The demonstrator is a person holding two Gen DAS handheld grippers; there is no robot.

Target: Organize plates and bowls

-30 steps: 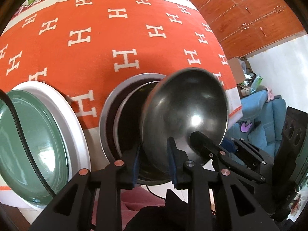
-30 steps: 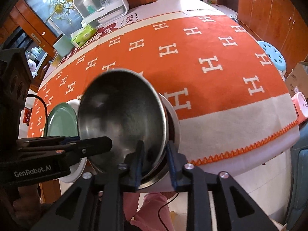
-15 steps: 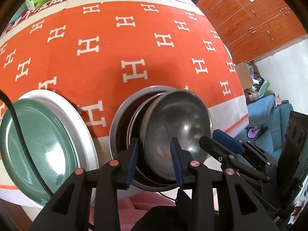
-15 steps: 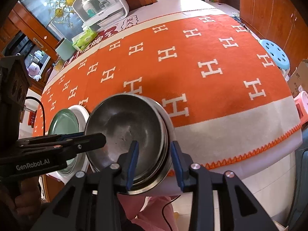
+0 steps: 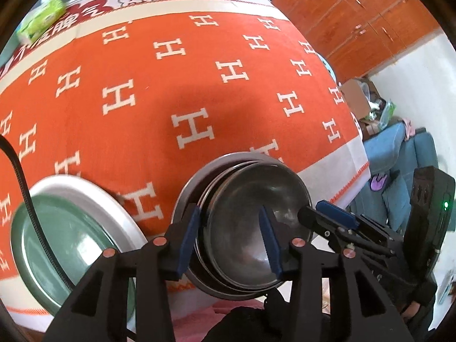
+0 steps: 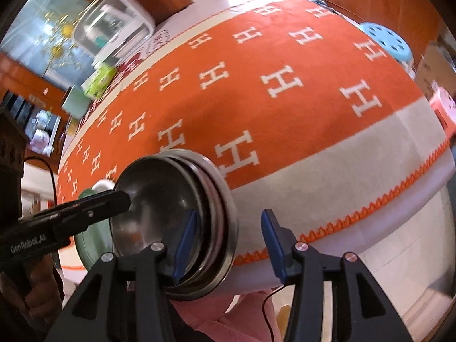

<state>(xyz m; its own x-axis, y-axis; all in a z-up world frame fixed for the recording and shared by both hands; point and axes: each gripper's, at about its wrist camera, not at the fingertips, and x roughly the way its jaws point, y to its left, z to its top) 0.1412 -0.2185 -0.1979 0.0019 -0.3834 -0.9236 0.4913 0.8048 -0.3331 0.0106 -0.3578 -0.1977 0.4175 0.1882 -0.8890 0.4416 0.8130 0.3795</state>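
Note:
A stack of nested steel bowls sits at the table's near edge; it also shows in the right wrist view. My left gripper is open, its fingers astride the near rim of the top bowl. My right gripper is open at the stack's right rim, holding nothing. A green plate lies on a white plate left of the stack.
The orange tablecloth with white H marks covers the table. A green tissue pack and a white appliance stand at the far side. A blue stool and a blue sofa stand off the table's right.
The top steel bowl has gone from tilted up in both grippers to lying nested in the stack. Both grippers have opened and let it go.

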